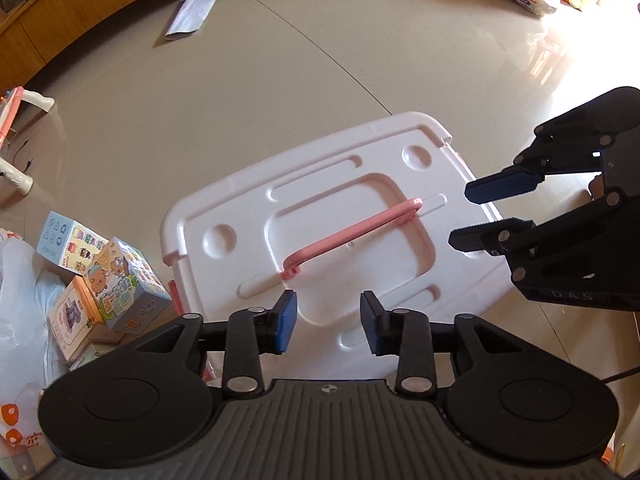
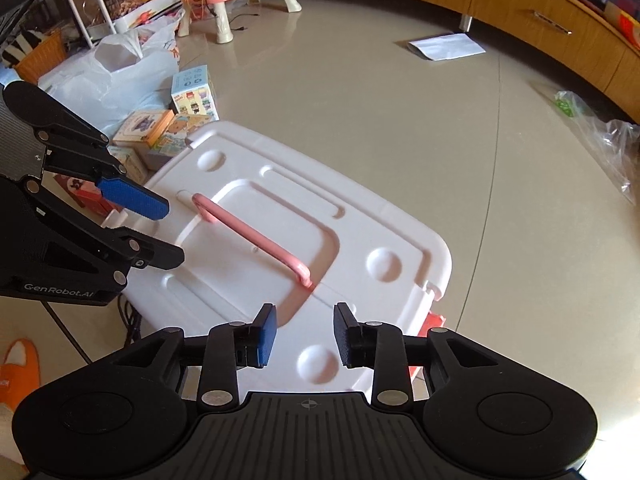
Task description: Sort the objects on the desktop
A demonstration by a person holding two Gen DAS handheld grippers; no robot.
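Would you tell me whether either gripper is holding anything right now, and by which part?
Nothing is held: left gripper and right gripper are open above the white plastic lid.

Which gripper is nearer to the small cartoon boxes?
Left. The left gripper hovers at the lid end nearest the cartoon boxes; the right gripper is over the opposite end.

Glossy beige tiled floor [image 2: 400, 128], strong sunlight glare at one side, long wooden cabinet [image 2: 560, 36] along the wall, white wire shelf [image 2: 92, 0] in the corner

Storage box [image 1: 328, 232], cartons [image 1: 100, 280] on floor [image 1: 280, 80]
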